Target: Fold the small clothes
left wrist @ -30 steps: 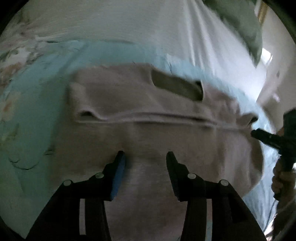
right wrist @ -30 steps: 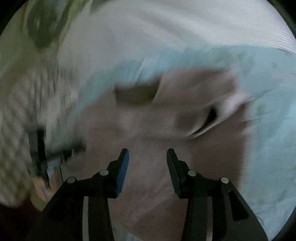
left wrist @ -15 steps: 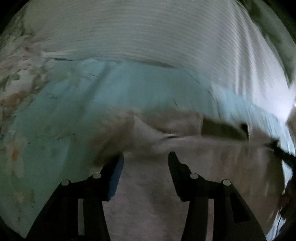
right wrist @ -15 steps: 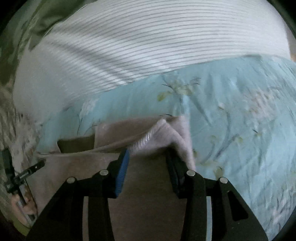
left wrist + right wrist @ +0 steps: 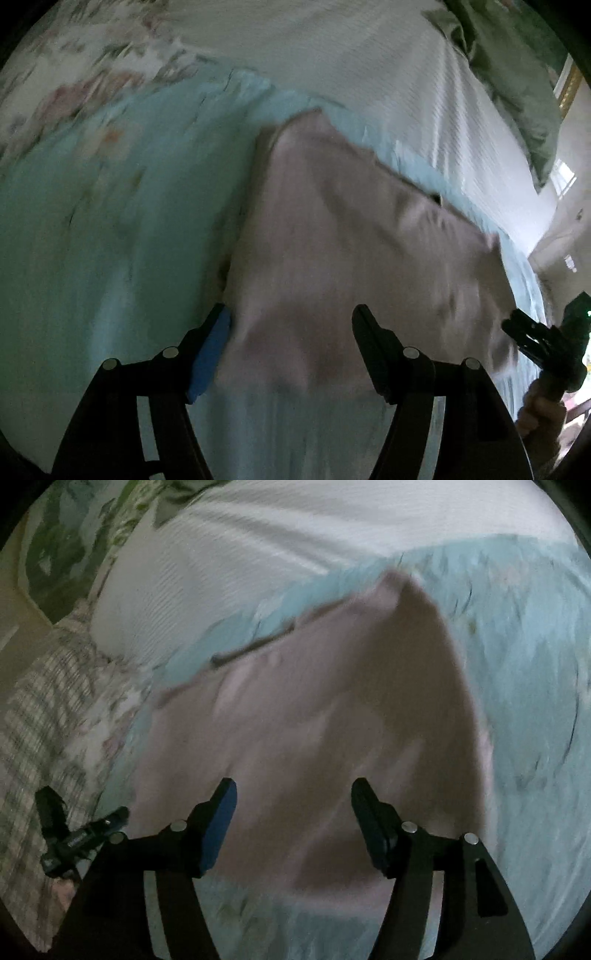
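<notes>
Both grippers opening, empty, over pink garment (image 5: 351, 240); only right view shows checked fabric (image 5: 40, 709).

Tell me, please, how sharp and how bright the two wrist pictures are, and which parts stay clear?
Left wrist view: dim, with motion blur smearing the pinkish-beige folded cloth garment and light blue floral bedsheet; the left gripper, jaws opening, stays crisp. Right wrist view: equally dark and smeared, the white ribbed blanket brightest; the right gripper, also opening, is sharp. Both bend at the fisheye rim.

Dim, bluish light; heavy motion blur throughout both views; fisheye bending with black corners; brightest at upper right of left view.
</notes>
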`<state>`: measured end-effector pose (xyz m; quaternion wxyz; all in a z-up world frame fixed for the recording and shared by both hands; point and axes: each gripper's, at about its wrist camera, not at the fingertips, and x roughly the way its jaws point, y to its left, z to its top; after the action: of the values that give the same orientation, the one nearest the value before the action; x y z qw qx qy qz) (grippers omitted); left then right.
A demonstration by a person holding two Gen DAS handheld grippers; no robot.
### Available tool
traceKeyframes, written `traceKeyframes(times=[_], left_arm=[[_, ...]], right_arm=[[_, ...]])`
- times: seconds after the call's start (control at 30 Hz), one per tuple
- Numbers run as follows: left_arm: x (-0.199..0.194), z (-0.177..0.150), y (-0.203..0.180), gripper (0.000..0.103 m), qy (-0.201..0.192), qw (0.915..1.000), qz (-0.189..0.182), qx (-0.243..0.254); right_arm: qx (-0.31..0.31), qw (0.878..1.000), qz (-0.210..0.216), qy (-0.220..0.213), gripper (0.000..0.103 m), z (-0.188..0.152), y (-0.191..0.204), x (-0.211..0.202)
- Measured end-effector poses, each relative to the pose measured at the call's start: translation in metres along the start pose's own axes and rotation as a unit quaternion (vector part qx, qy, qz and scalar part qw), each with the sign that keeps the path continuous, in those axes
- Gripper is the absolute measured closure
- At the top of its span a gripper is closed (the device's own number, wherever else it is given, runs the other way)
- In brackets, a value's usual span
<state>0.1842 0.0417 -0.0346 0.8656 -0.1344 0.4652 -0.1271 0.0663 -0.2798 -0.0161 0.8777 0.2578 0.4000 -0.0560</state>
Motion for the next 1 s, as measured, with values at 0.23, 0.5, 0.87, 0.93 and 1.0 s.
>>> traceKeyframes(times=[0.23,0.5,0.87,0.93,1.0], left_arm=[[-0.016,-0.059,0.015,0.034,0.042,0.9981,-0.019,-0.042],[-0.016,-0.063,0.007,0.026,0.039,0.9969,-0.032,-0.06],[0.021,-0.02,0.012,0.02,0.011,0.9916,-0.02,-0.128],[0.028,-0.01,0.015,0.02,0.0,0.9904,-0.009,-0.138],[0.033,-0.002,0.016,0.021,-0.012,0.9898,0.002,-0.142]], right_arm=[[-0.007,0.999,0.017,0.031,0.029,-0.05,0.022,-0.003],[-0.012,0.999,0.011,0.044,0.028,-0.077,0.03,-0.014],[-0.016,0.999,0.013,0.043,0.028,-0.076,0.035,-0.017],[-0.017,0.999,0.013,0.044,0.027,-0.075,0.035,-0.015],[-0.012,0.999,0.014,0.045,0.027,-0.074,0.033,-0.013]])
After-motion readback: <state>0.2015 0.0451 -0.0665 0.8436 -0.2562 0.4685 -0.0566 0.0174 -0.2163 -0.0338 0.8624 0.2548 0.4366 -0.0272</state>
